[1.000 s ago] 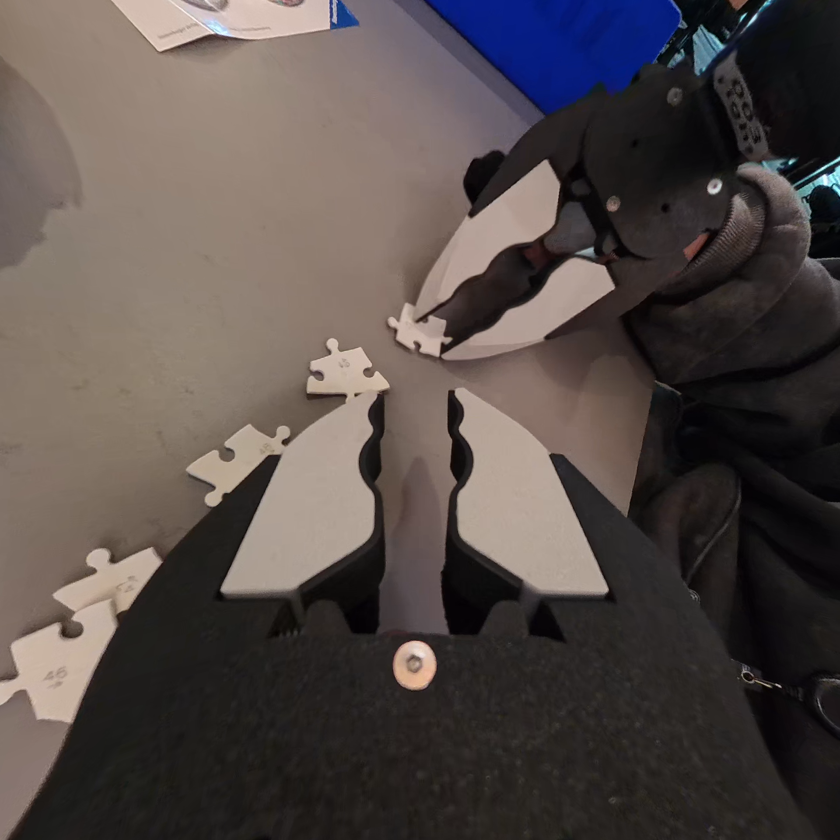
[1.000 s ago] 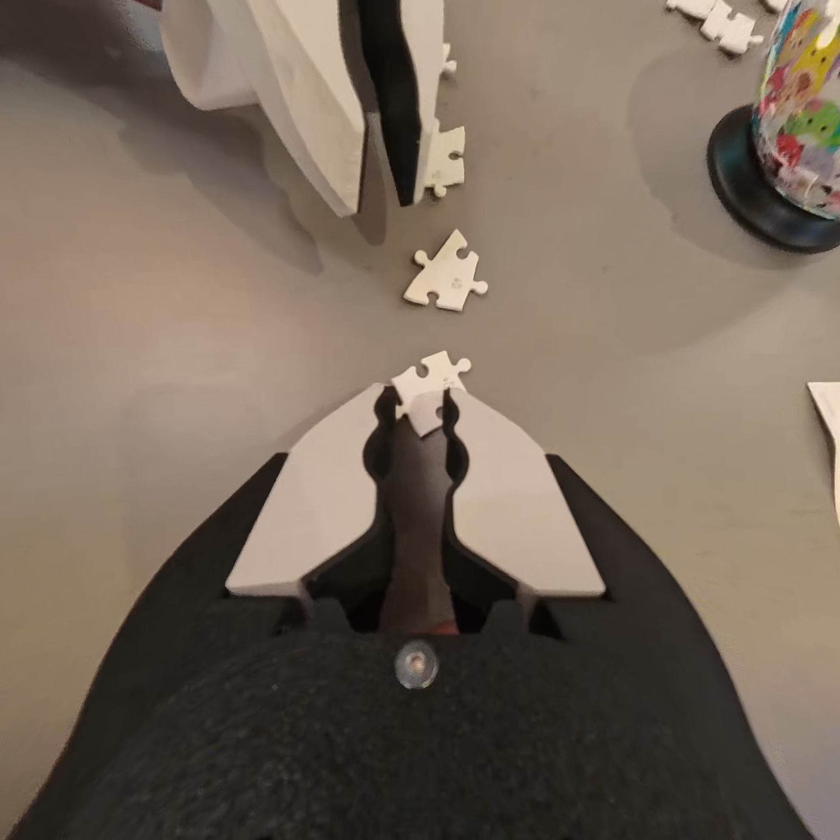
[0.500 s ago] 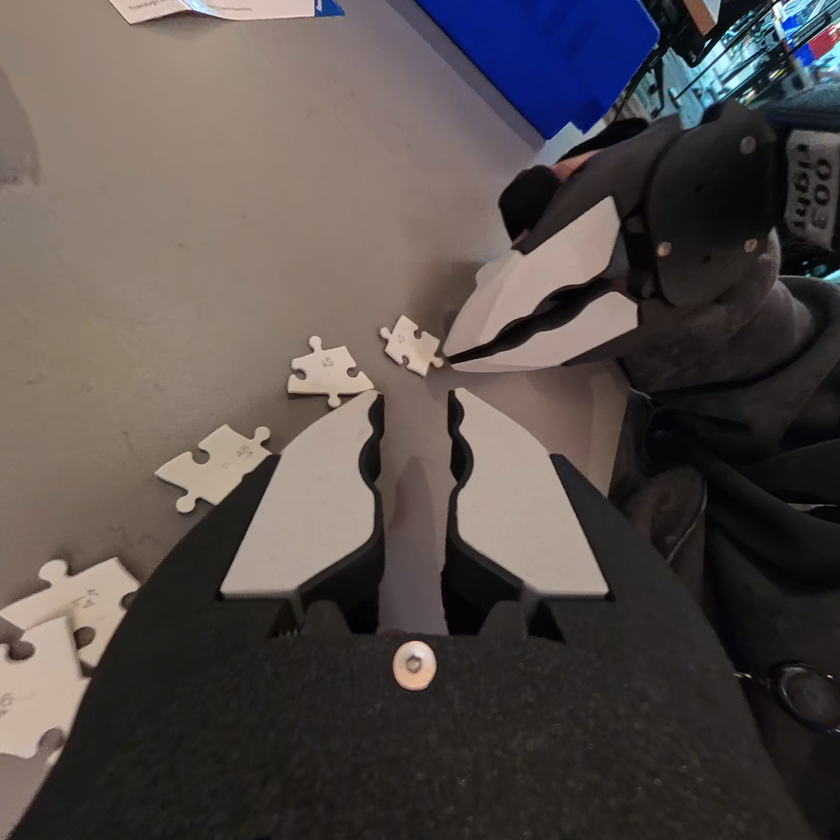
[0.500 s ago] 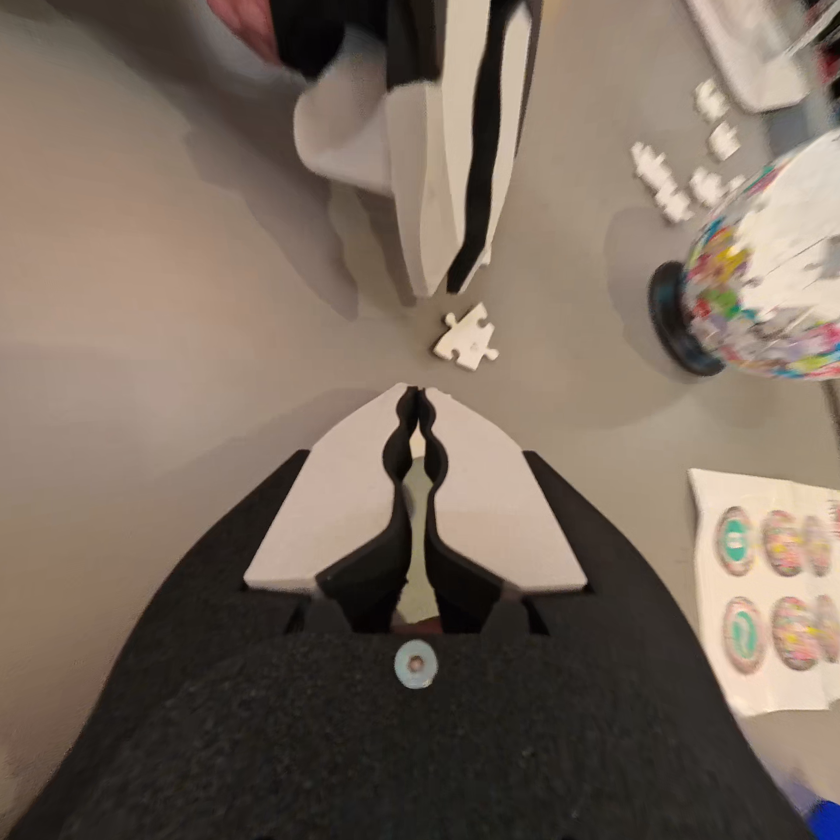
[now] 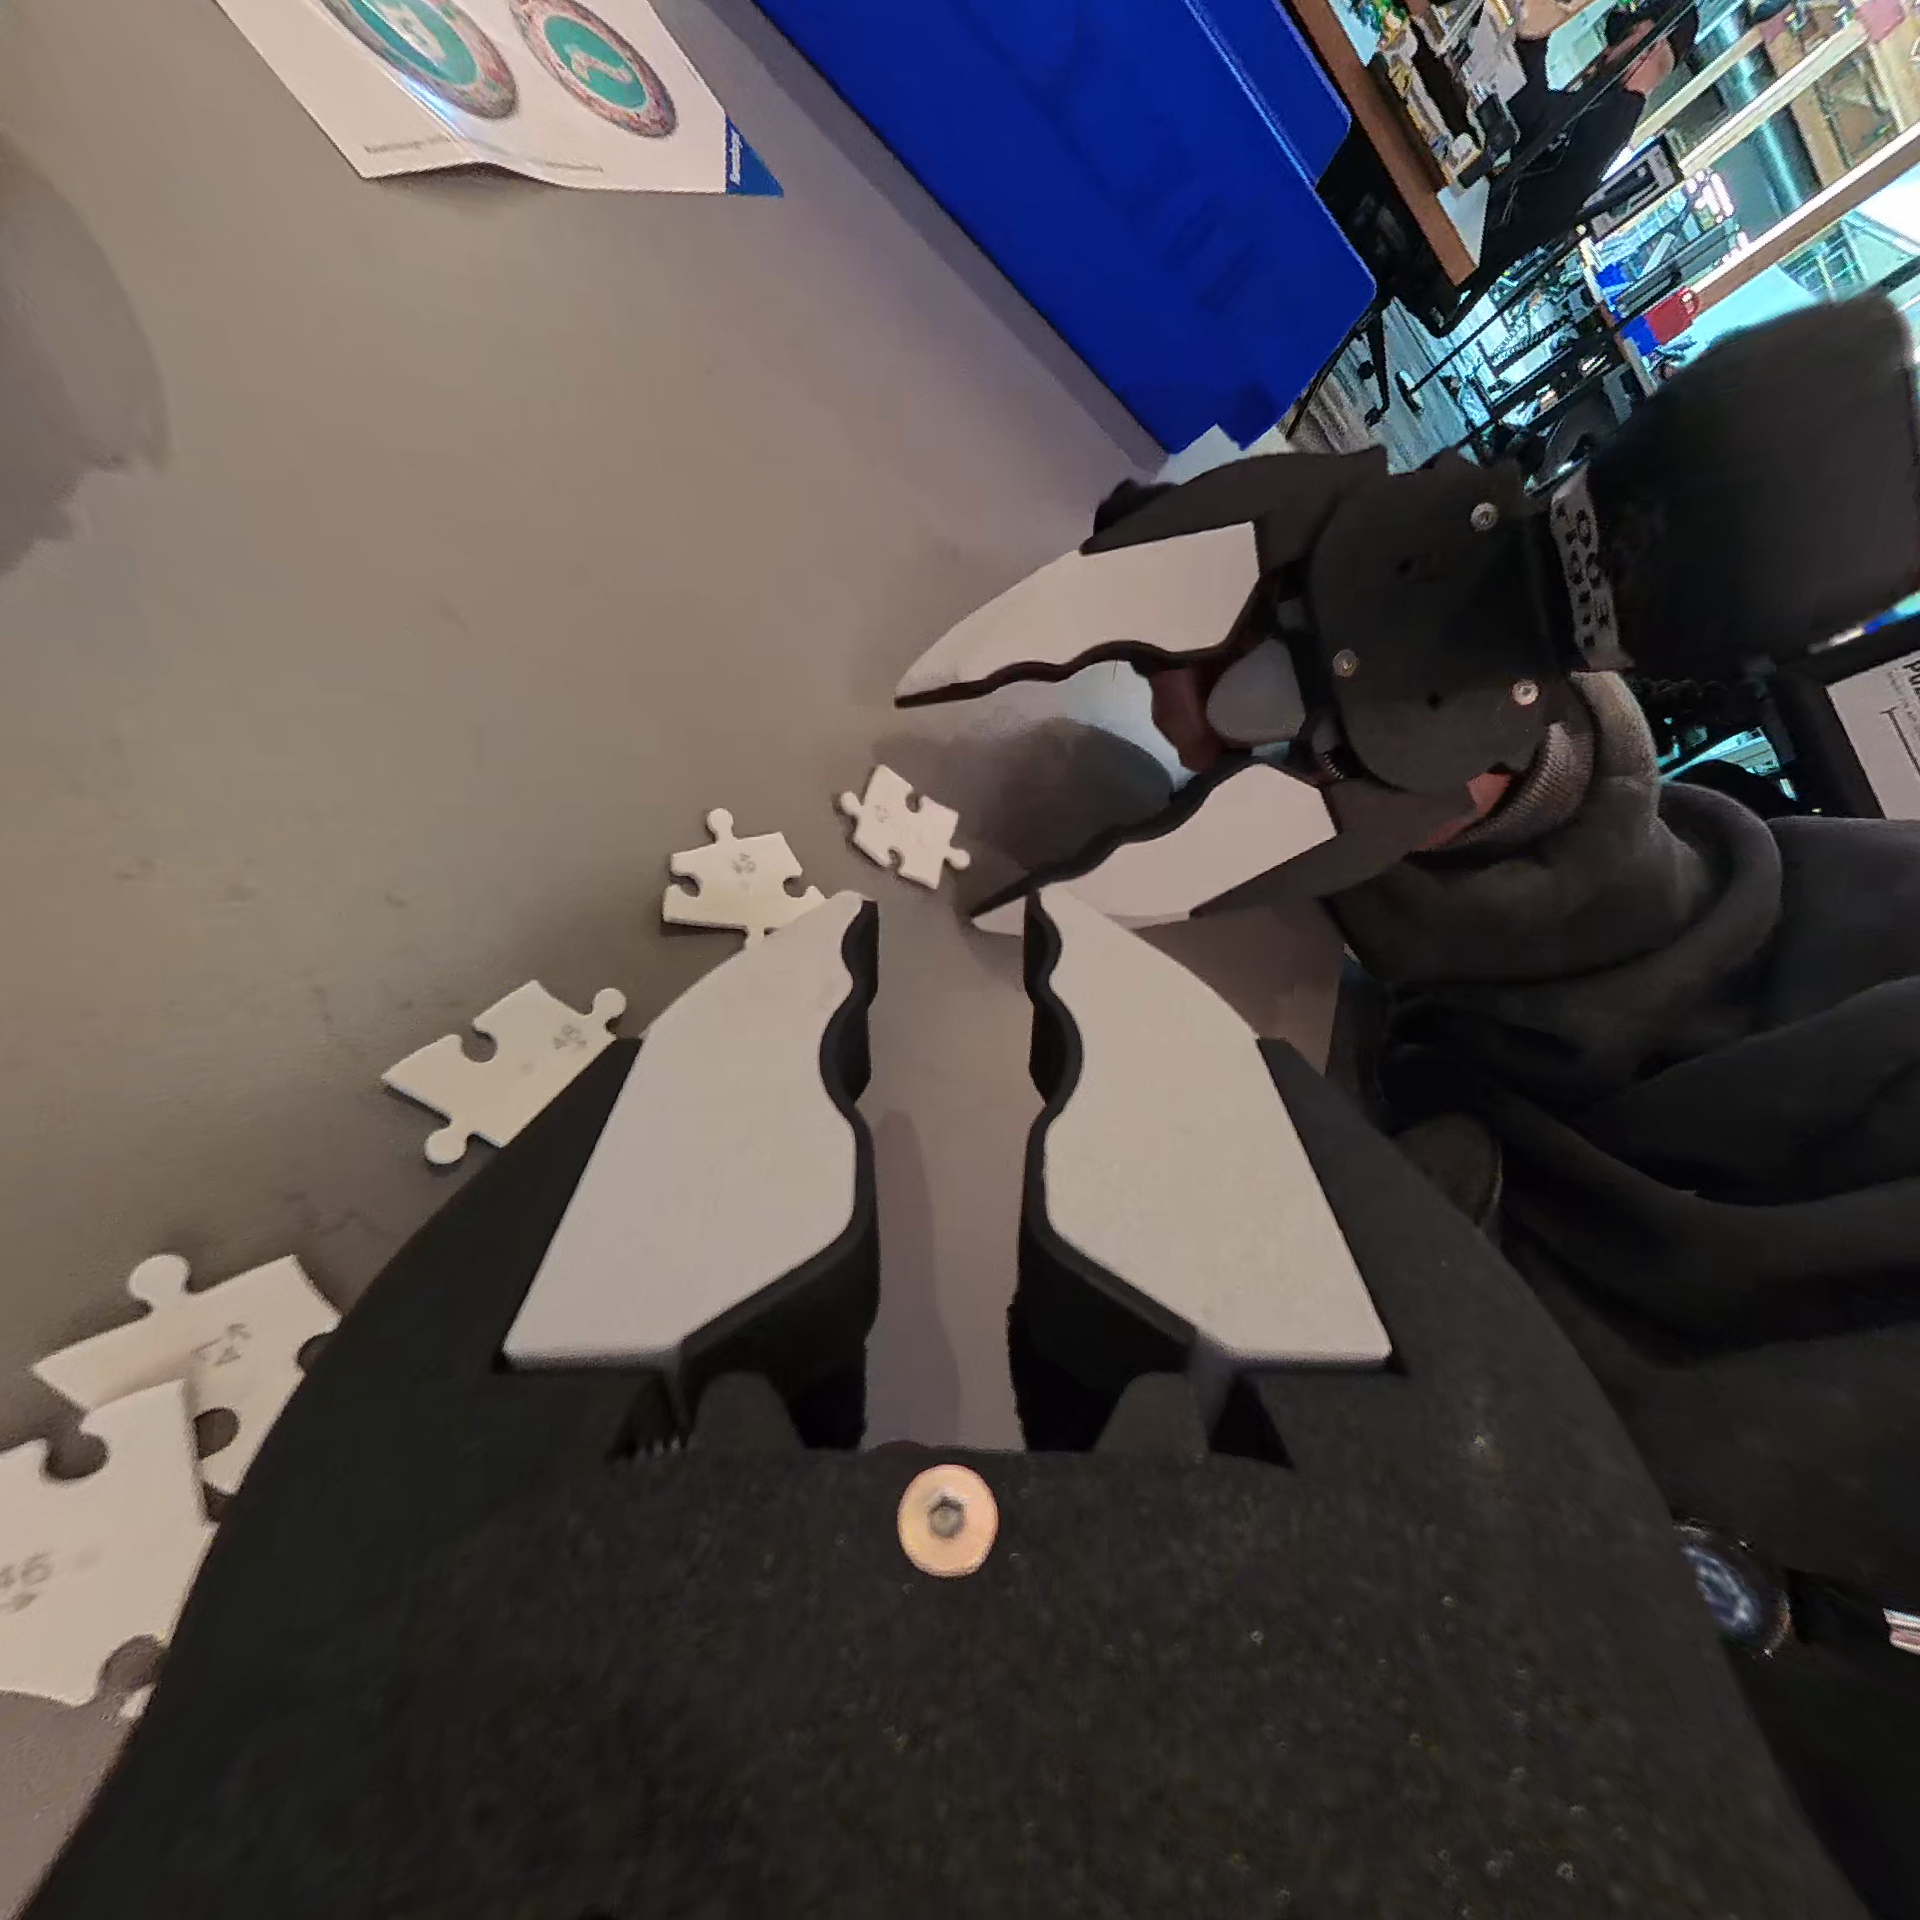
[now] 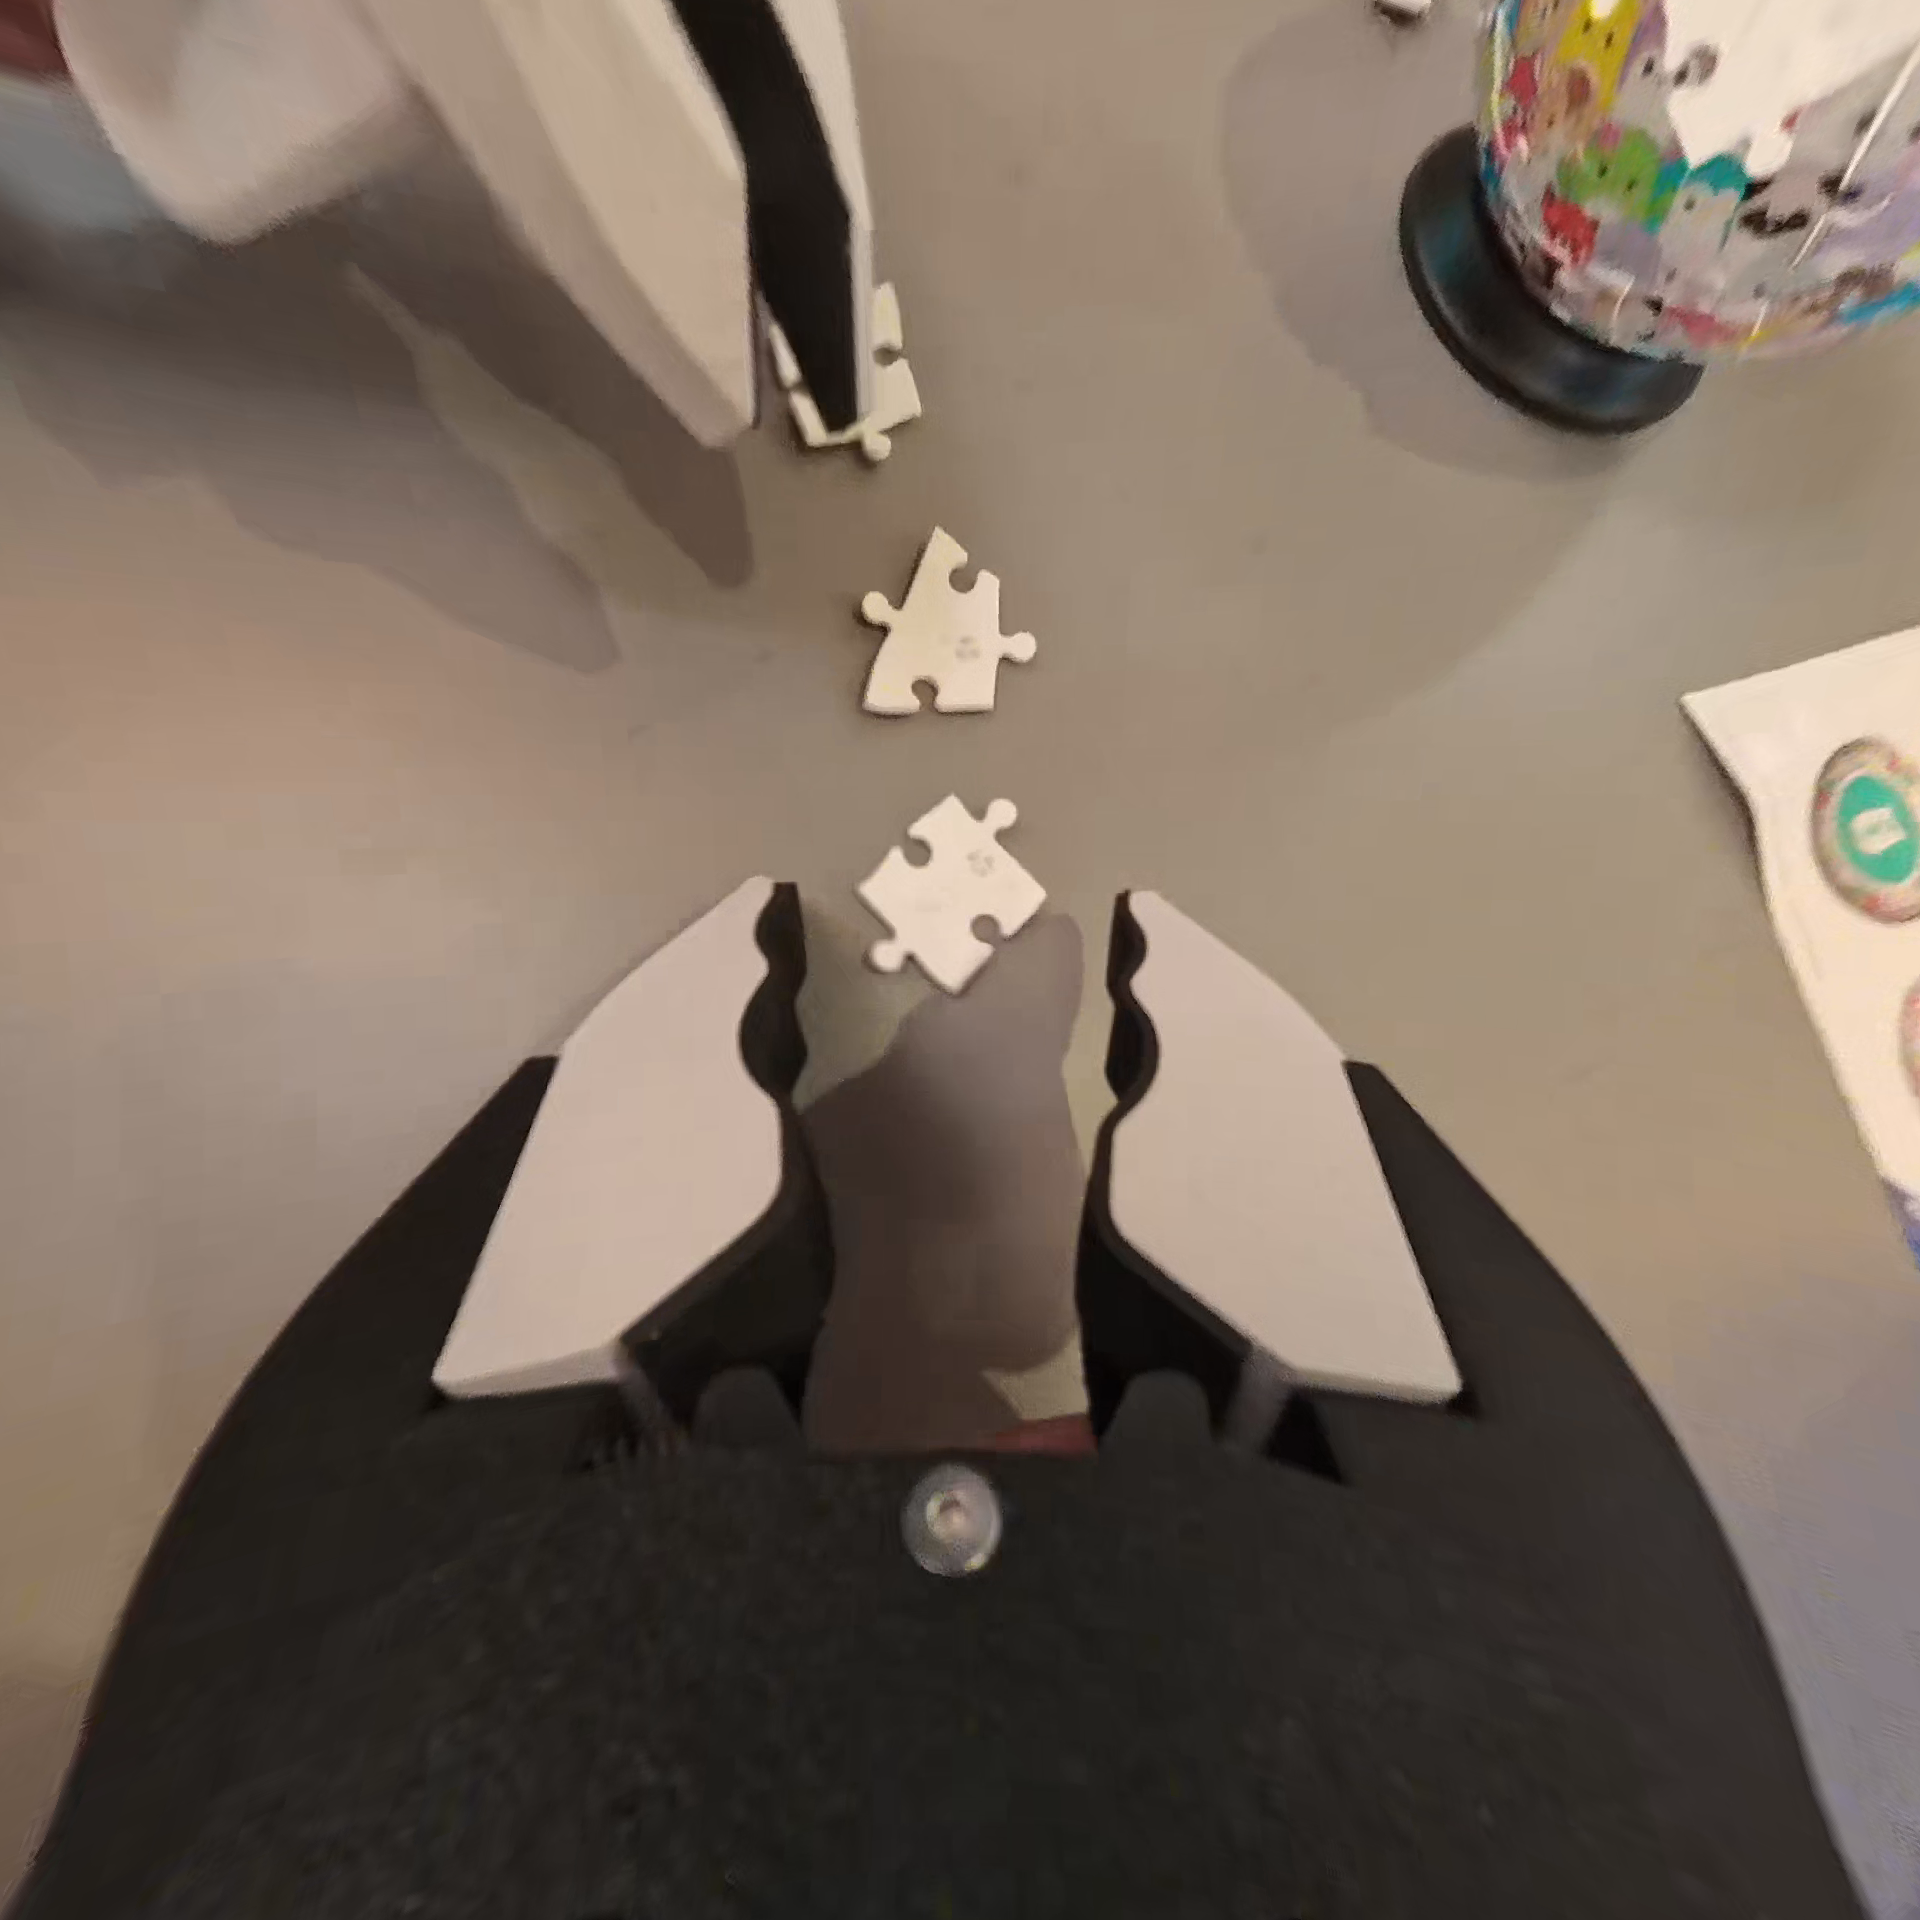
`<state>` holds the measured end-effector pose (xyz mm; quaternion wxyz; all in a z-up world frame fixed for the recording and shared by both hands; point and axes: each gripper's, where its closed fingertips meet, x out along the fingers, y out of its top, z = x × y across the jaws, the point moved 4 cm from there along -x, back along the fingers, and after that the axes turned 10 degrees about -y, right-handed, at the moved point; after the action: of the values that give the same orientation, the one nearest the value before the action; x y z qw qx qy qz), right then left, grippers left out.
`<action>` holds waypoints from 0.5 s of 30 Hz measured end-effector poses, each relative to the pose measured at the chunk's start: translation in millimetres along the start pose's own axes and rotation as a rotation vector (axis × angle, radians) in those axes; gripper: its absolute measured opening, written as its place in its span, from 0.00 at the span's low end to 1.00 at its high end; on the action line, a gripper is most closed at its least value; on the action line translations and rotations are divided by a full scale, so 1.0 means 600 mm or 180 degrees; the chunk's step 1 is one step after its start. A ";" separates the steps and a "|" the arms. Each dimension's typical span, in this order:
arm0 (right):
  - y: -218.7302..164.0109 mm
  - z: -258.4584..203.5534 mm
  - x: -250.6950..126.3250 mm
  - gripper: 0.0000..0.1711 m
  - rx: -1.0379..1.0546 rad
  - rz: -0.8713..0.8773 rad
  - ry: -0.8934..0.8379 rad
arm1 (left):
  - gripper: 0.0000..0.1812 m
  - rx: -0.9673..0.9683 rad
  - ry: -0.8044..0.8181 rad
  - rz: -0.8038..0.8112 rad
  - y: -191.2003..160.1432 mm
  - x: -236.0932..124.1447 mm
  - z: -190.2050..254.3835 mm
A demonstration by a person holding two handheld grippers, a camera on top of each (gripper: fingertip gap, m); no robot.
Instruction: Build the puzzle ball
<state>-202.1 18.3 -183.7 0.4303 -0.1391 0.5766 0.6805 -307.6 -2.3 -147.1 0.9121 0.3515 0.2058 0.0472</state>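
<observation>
Several white puzzle pieces lie face down on the grey table. My right gripper (image 6: 951,902) is open wide, its tips on either side of one piece (image 6: 951,894) that lies flat on the table. A second piece (image 6: 940,634) lies just beyond it. My left gripper (image 5: 951,914) is open and empty, low over the table, its left fingertip over the edge of a piece (image 5: 740,881). The right gripper (image 5: 940,800) also shows there, open around the nearest piece (image 5: 902,840). The part-built colourful puzzle ball (image 6: 1704,177) stands on a black stand (image 6: 1538,322) at the far right.
More loose pieces (image 5: 514,1065) lie to the left, with joined ones (image 5: 197,1340) at the lower left. A printed leaflet (image 5: 499,94) and a blue bin (image 5: 1091,177) lie at the far side. The leaflet (image 6: 1849,831) is right of the right gripper. The left gripper (image 6: 784,416) stands opposite. My hands' fingertips stand some 7 cm from each other. Both grippers' tips are roughly 15 cm from the part-built colourful puzzle ball (image 6: 1704,177).
My right gripper was nearly shut at the piece, then shut and raised, and now stands open wide with the piece flat on the table between its tips. The left gripper stays open.
</observation>
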 end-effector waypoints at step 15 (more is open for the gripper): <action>-0.002 0.004 -0.010 0.15 -0.0653 0.0371 0.0077 | 0.14 -0.0015 -0.0027 -0.0283 -0.016 0.033 0.002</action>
<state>-196.9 17.6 -179.4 0.3666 -0.1568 0.5161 0.7581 -289.9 -5.7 -159.6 0.9149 0.3401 0.2172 0.0057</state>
